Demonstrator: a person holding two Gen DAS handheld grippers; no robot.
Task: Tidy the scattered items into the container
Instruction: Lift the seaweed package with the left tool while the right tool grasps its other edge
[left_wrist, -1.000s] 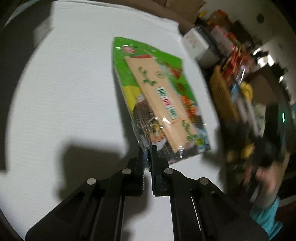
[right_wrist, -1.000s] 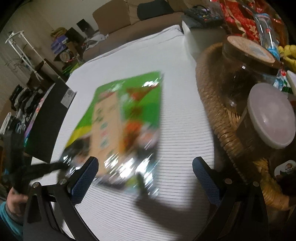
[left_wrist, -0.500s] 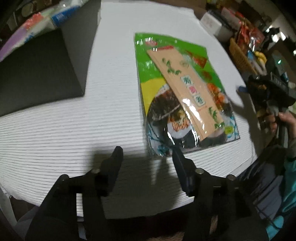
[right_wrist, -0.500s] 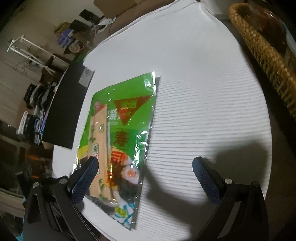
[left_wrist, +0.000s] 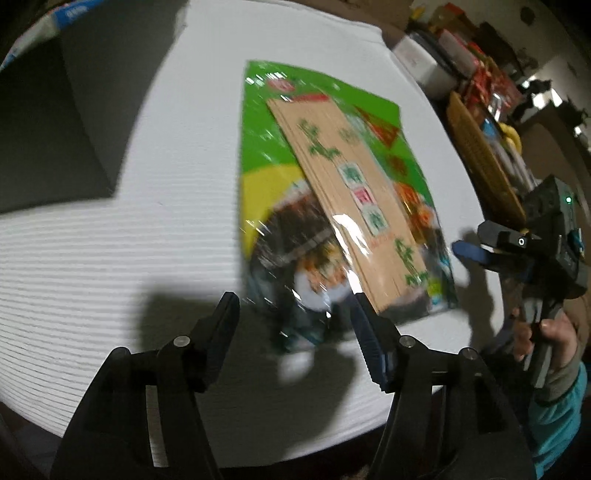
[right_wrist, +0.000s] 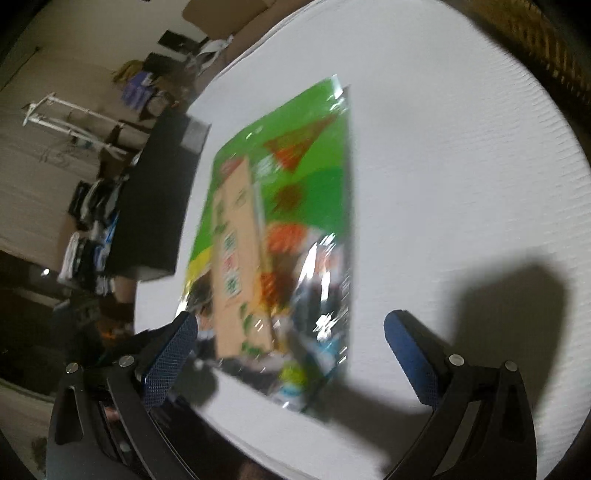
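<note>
A flat green snack packet (left_wrist: 332, 192) with a tan bamboo mat inside lies on the white round table (left_wrist: 110, 258); it also shows in the right wrist view (right_wrist: 280, 229). My left gripper (left_wrist: 295, 317) is open, its jaws on either side of the packet's near edge, holding nothing. My right gripper (right_wrist: 291, 332) is open and empty, just in front of the packet's near end; it also appears in the left wrist view (left_wrist: 480, 251) to the right of the packet. The wicker basket (left_wrist: 484, 155) stands at the table's right side.
A dark box (left_wrist: 44, 133) sits on the table's left part, seen also in the right wrist view (right_wrist: 155, 192). The basket rim (right_wrist: 546, 48) shows at the upper right. Cluttered shelves and a white container (left_wrist: 424, 66) lie beyond the table.
My left gripper let go of the packet, which now lies flat on the table, and has come back close to its near edge. My right gripper moved away from the basket toward the packet.
</note>
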